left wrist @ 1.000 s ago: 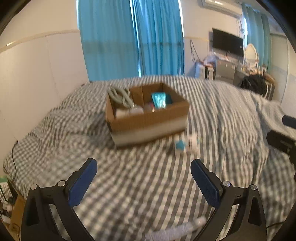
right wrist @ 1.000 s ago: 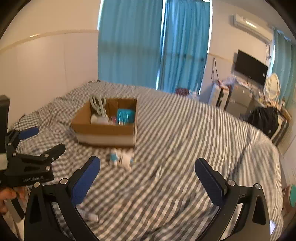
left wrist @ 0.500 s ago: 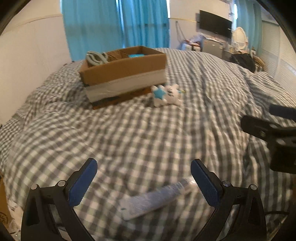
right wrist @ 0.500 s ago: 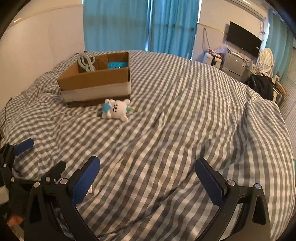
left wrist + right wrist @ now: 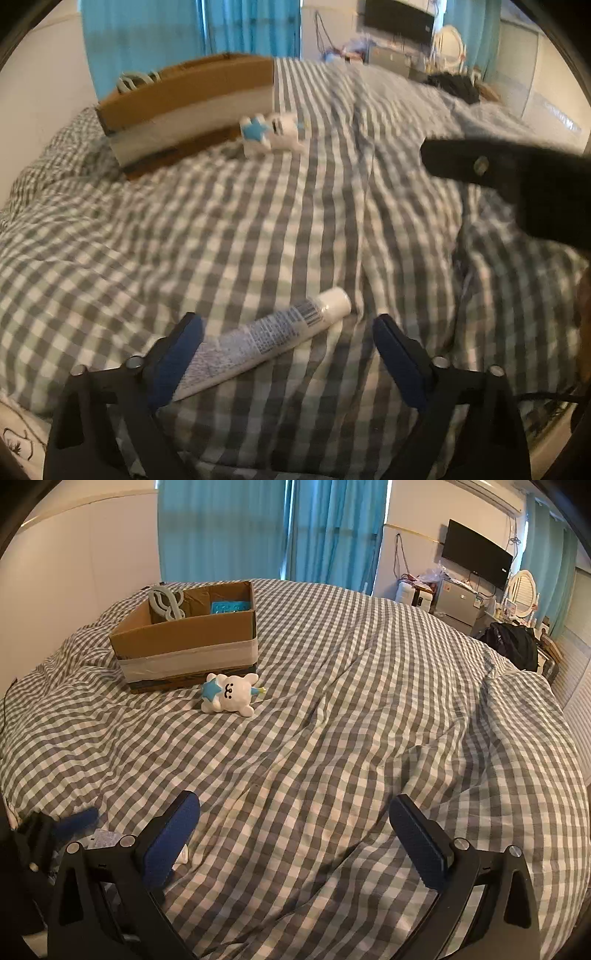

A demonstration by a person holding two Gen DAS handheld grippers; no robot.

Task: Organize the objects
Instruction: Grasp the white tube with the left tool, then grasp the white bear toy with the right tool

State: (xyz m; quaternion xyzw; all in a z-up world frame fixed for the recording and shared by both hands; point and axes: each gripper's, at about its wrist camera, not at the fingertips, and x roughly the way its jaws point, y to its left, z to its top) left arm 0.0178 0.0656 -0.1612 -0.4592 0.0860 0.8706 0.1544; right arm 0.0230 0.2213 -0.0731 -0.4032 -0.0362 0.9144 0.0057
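Diagonally between the closing, apparently not-yet-gripping left claw [image 5: 288,332]: tube [image 5: 258,343], cap up-right.

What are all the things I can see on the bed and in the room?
Cardboard box: one, brown with a white band, far left of the bed.
Grey looped thing: one, sticking out of the box.
Teal item: one, inside the box.
Plush toy: one, white and blue, in front of the box.
Tube: one, white with print, lying between the left gripper's fingers, not squeezed.
Bedcover: one, grey-white checked.
Curtains: blue, back wall.
TV: one, black, right wall.
Left gripper: blue pads, jaws have just been closing.
Right gripper: blue pads, open, empty.
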